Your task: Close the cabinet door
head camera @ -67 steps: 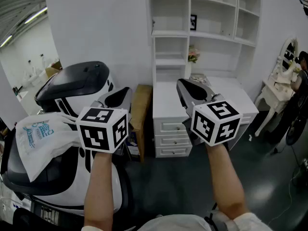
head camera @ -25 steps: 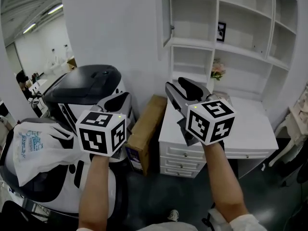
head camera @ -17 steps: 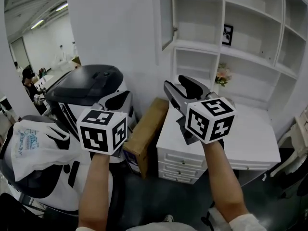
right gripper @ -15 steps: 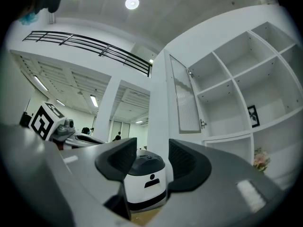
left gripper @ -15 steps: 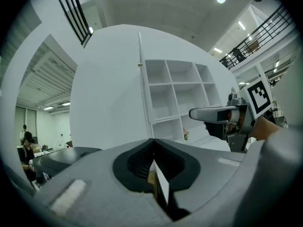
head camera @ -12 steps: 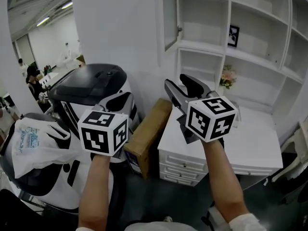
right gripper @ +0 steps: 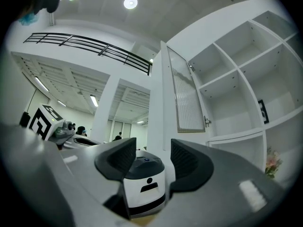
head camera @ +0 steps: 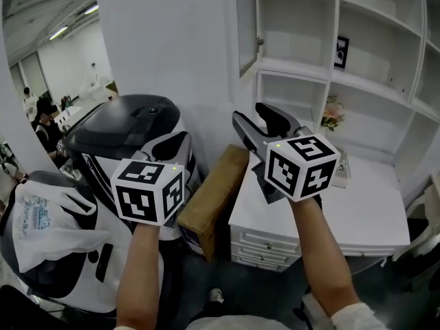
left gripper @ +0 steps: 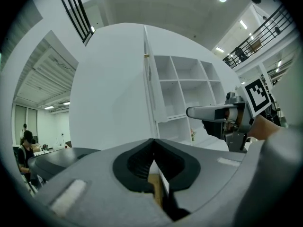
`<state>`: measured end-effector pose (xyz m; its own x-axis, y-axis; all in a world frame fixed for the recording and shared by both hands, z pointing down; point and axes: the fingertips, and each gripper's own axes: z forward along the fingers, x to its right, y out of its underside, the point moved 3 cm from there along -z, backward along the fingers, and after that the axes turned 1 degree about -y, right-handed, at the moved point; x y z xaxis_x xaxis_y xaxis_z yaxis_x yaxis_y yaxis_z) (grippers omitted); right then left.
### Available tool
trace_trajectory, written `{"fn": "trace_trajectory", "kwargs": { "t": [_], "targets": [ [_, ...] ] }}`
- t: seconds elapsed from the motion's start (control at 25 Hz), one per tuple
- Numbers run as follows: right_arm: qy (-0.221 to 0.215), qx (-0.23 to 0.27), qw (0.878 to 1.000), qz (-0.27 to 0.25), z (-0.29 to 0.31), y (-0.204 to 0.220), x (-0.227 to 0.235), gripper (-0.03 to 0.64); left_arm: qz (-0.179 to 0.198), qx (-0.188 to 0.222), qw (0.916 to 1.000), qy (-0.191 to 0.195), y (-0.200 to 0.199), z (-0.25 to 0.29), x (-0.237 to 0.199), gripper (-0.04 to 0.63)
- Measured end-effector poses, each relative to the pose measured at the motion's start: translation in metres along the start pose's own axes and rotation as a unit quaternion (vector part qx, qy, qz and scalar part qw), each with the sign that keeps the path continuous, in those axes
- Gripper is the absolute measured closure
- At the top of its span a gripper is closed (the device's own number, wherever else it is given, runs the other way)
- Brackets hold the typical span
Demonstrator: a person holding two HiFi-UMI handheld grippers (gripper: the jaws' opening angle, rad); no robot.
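**R tongs open, door not reached yet**

L gripper (head camera: 170,141) is nearest, held low & level, jaws pressed together w/ nothing in them. It looks like the spare, kept out of the way. R gripper (head camera: 259,124) is beside it, tipped slightly up. Its jaws have just been opening and now stand wide apart w/ nothing between them, prob. readied to take the knob or push the door's edge.

Below & ahead, a cardboard box (head camera: 210,201) leans betw. a dark-topped white machine (head camera: 124,126) and the white desk (head camera: 357,208). A plastic bag (head camera: 41,215) lies at far left. Box & desk corner sit under the door, so the reach likely has to go over them. The air betw. R gripper & door looks free.

Farther off, the cabinet door (head camera: 246,26) stands swung out from the upper-left bay of the shelf unit (head camera: 385,81). It is above & beyond both grippers, untouched, w/ its knob (head camera: 260,41) on the free edge. Flowers (head camera: 333,113) & a framed picture (head camera: 342,51) sit in other bays, clear of the swing. People (head camera: 42,108) are far back at left.
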<state>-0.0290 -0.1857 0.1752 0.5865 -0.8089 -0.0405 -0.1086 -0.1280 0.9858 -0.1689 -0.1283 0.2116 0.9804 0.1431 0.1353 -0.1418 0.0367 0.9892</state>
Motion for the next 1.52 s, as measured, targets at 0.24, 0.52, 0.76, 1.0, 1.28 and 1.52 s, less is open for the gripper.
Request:
{"fn": "trace_trajectory", "kwargs": {
  "t": [0.24, 0.52, 0.76, 1.0, 1.28, 1.52],
  "targets": [
    [0.019, -0.005, 1.0, -0.013, 0.04, 0.004, 0.017, 0.4, -0.001, 0.014, 0.9996, 0.024, -0.005, 0.042, -0.028, 0.597],
    [0.055, -0.007, 0.998, -0.023, 0.08, 0.006, 0.031, 0.4, -0.004, 0.022, 0.9977, 0.064, -0.004, 0.084, -0.06, 0.597],
    [0.074, -0.005, 0.997, -0.031, 0.091, 0.003, 0.039, 0.403, -0.004, 0.03, 0.9953, 0.092, -0.006, 0.108, -0.07, 0.597],
    [0.079, -0.005, 0.996, -0.034, 0.094, 0.005, 0.04, 0.445, -0.006, 0.038, 0.9921, 0.119, -0.008, 0.125, -0.075, 0.597],
    [0.068, -0.007, 0.997, -0.031, 0.091, 0.002, 0.039, 0.472, -0.004, 0.043, 0.9881, 0.148, -0.011, 0.138, -0.066, 0.597],
    [0.066, -0.009, 0.997, -0.034, 0.091, 0.002, 0.039, 0.477, 0.0, 0.049, 0.9856, 0.162, -0.017, 0.143, -0.065, 0.597]
  ]
}}
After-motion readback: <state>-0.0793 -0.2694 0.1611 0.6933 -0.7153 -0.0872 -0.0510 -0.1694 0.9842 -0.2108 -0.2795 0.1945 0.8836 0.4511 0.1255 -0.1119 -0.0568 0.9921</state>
